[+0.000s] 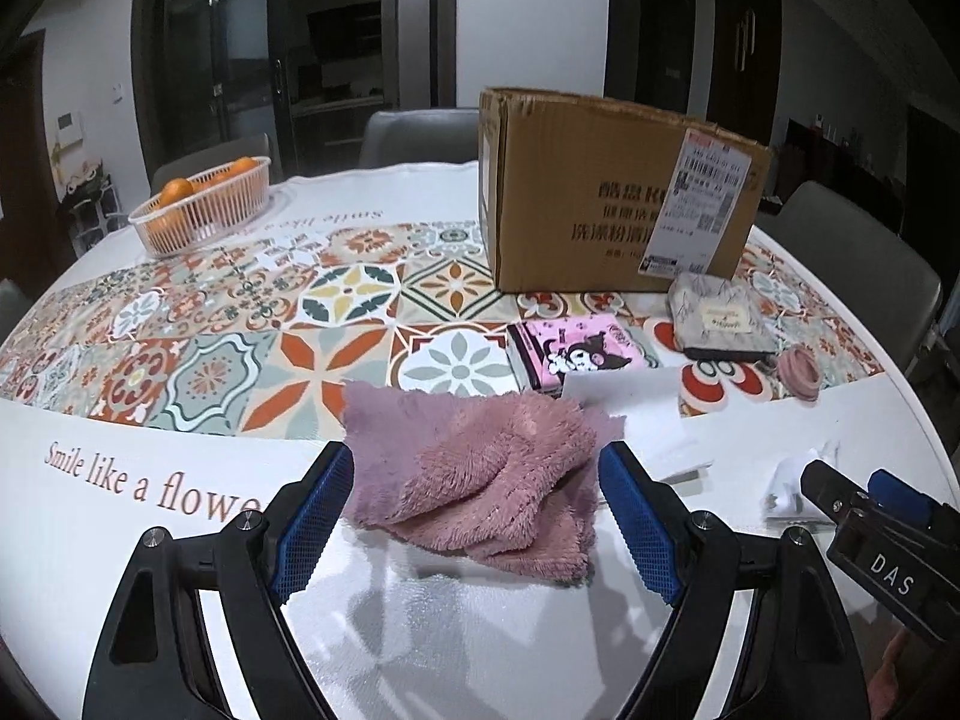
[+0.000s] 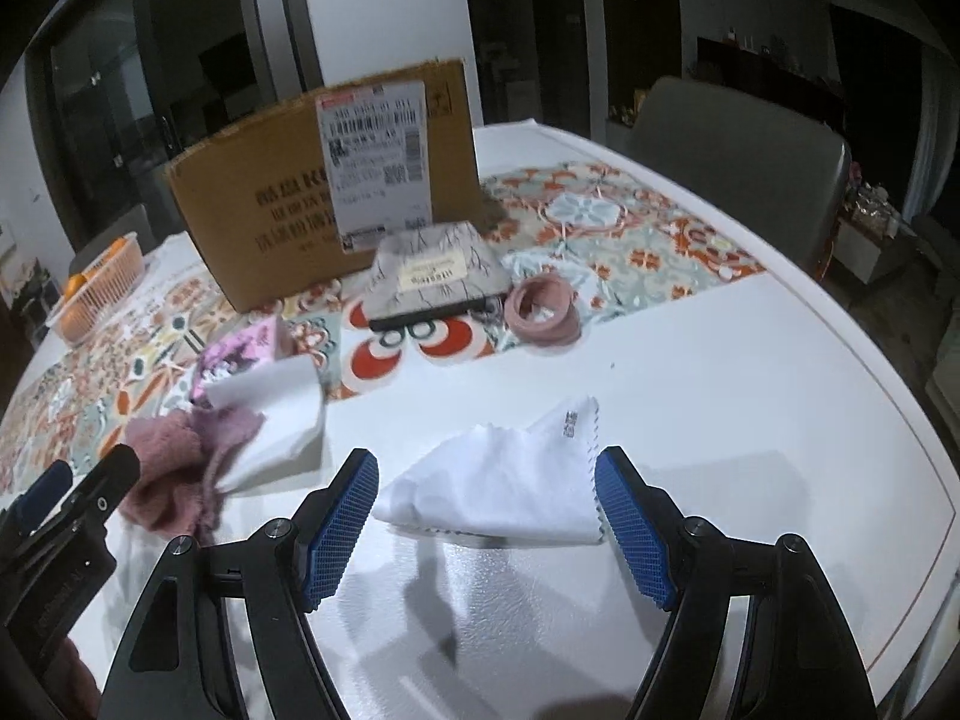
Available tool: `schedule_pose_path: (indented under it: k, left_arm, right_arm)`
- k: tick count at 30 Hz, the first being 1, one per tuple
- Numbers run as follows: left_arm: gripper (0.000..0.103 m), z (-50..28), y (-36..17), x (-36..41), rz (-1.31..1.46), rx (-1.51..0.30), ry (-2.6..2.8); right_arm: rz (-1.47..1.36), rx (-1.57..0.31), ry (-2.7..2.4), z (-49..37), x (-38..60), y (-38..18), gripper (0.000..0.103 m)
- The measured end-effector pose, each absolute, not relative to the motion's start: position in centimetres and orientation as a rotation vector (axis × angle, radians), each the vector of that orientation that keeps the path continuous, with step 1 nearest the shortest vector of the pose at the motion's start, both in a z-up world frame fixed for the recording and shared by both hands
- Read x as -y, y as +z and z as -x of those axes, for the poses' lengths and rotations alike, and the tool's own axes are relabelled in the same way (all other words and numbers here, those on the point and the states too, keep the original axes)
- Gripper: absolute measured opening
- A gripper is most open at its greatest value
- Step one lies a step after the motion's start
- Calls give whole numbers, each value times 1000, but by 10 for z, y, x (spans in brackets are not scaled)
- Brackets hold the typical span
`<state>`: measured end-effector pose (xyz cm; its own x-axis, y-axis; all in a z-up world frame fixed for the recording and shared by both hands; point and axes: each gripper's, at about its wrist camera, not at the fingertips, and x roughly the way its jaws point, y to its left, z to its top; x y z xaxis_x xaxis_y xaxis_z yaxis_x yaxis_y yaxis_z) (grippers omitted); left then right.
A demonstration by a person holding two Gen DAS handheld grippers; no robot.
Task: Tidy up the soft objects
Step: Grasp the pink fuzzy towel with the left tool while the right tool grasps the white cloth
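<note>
A fluffy pink towel lies crumpled on the table, between the open fingers of my left gripper, which is empty. It also shows in the right wrist view. A folded white cloth lies between the open fingers of my right gripper, also empty. The right gripper shows at the right edge of the left wrist view. A white sponge block lies beside the towel. A pink tissue pack, a grey pouch and a pink hair band lie behind.
An open cardboard box stands at mid-table on the patterned tablecloth. A pink basket of oranges stands at the far left. Grey chairs ring the round table. The table edge curves close at the right.
</note>
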<state>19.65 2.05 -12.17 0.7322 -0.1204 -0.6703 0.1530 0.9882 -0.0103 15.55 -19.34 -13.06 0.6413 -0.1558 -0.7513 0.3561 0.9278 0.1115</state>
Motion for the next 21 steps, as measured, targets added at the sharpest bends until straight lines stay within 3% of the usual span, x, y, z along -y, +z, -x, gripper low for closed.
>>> schedule_pose_path:
  k: [10,12,17,21]
  left_arm:
    - [83,-212,-141,-19,-43,-817,-137]
    - [78,-212,-143,-19,-40,-819,-130]
    - [50,-213,-151,-21,-7,-848,-141]
    - [41,-211,-150,-21,-5,-847,-147]
  right_arm:
    - [-303,-901,-315,-168,200,-150,76]
    - [-291,-899,-319,-168,199,-151,76]
    - [-270,-901,-320,-167,197,-151,75]
    - [-239,-897,-325,-167,195,-151,68]
